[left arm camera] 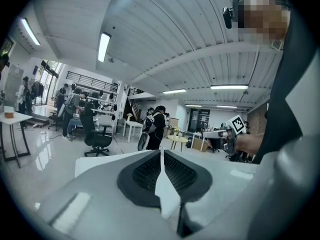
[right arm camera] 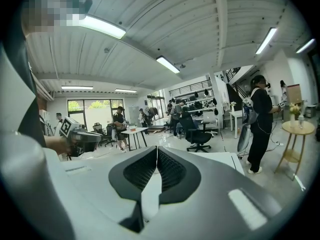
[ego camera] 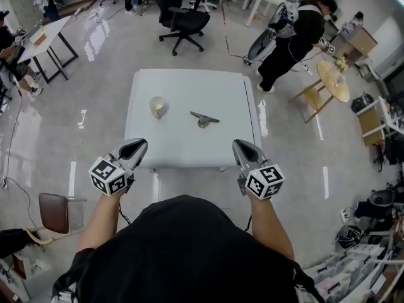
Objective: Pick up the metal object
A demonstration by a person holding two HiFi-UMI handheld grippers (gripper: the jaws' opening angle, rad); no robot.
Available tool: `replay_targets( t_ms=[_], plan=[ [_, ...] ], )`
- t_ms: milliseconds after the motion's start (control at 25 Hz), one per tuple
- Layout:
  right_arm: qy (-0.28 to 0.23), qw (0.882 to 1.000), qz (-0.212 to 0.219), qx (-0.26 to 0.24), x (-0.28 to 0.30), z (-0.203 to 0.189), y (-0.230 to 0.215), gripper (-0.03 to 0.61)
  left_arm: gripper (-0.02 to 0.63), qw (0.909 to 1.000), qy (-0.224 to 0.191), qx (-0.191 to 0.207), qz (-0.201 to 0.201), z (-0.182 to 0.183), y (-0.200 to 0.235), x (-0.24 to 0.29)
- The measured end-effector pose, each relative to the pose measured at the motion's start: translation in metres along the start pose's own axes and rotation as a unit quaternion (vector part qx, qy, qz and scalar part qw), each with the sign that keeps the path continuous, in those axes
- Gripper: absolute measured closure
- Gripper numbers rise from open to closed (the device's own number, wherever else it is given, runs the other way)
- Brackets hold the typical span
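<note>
Black shirt fills the bottom of the head view, bare arms reaching out of it with a gripper in each hand. Left gripper hangs over the near left edge of the white table. Right gripper hangs over the near right edge. They sit roughly level with each other and well apart, noses aimed toward the far side and tipped slightly down.

Check the jaws. In the left gripper view the two dark pads meet along a thin seam, with nothing between them. It's the same in the right gripper view: pads pressed together, empty. Each of those views catches the other gripper off to one side.

Now the metal object. It lies on the table near the middle, a low silvery piece with a flat bar across a rounded base. It is well ahead of both grippers, nearer the right one's side, and neither touches it. A cup stands upright to its left, clearly apart from it.

Beyond the table there's a black office chair on the glossy floor. A bystander in black stands at upper right, beside a round wooden table. A brown chair sits at lower left.
</note>
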State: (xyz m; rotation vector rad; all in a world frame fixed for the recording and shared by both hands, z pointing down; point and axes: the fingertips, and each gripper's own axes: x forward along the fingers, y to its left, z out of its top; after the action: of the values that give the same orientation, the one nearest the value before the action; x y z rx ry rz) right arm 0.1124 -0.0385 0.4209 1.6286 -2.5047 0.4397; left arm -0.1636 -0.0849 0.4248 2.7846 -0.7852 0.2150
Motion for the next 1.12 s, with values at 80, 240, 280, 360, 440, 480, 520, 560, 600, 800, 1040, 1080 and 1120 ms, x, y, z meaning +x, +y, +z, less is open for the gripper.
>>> replay_targets(
  t_ms=[80,240,280,360,440,480,520,560,600,800,1040,1080,1120],
  plan=[
    [0.001,1.0,-0.003,0.0,0.001,0.0,0.001,0.545,0.595,1.0,0.0,-0.001,-0.004,0.0,0.003,0.0],
    [0.001,1.0,-0.009,-0.001,0.001,0.001,0.004,0.545,0.595,1.0,-0.002,0.001,-0.006,0.001,0.008,-0.001],
    [0.0,1.0,-0.01,-0.001,0.001,0.001,0.004,0.545,0.595,1.0,-0.003,0.002,-0.007,0.002,0.01,0.0],
    [0.0,1.0,-0.013,-0.001,0.002,0.001,0.005,0.545,0.595,0.9999,-0.005,0.001,-0.009,0.003,0.011,-0.001],
    [-0.001,1.0,-0.017,0.0,0.003,0.002,0.008,0.545,0.595,0.9999,-0.005,0.001,-0.013,0.003,0.013,-0.004],
    [-0.001,1.0,-0.017,0.0,0.005,0.002,0.01,0.545,0.595,0.9999,-0.004,0.002,-0.014,0.003,0.014,-0.006],
    [-0.001,1.0,-0.017,0.0,0.006,0.002,0.012,0.545,0.595,0.9999,-0.004,0.003,-0.014,0.003,0.015,-0.008],
    [-0.002,1.0,-0.018,0.001,0.006,0.002,0.014,0.545,0.595,0.9999,-0.003,0.003,-0.014,0.003,0.016,-0.009],
    [-0.002,1.0,-0.018,0.001,0.006,0.003,0.015,0.545,0.595,0.9999,-0.003,0.003,-0.014,0.002,0.017,-0.011],
    [-0.001,1.0,-0.02,0.001,0.006,0.004,0.016,0.545,0.595,1.0,-0.001,-0.001,-0.009,0.001,0.021,-0.016],
    [-0.003,1.0,-0.027,0.003,0.003,0.004,0.012,0.545,0.595,0.9999,0.003,0.005,-0.011,0.003,0.021,-0.018],
    [-0.004,1.0,-0.028,0.004,0.003,0.004,0.011,0.545,0.595,0.9999,0.004,0.006,-0.011,0.003,0.022,-0.018],
    [-0.004,1.0,-0.028,0.005,0.004,0.004,0.01,0.545,0.595,0.9999,0.005,0.006,-0.009,0.003,0.023,-0.019]
  ],
)
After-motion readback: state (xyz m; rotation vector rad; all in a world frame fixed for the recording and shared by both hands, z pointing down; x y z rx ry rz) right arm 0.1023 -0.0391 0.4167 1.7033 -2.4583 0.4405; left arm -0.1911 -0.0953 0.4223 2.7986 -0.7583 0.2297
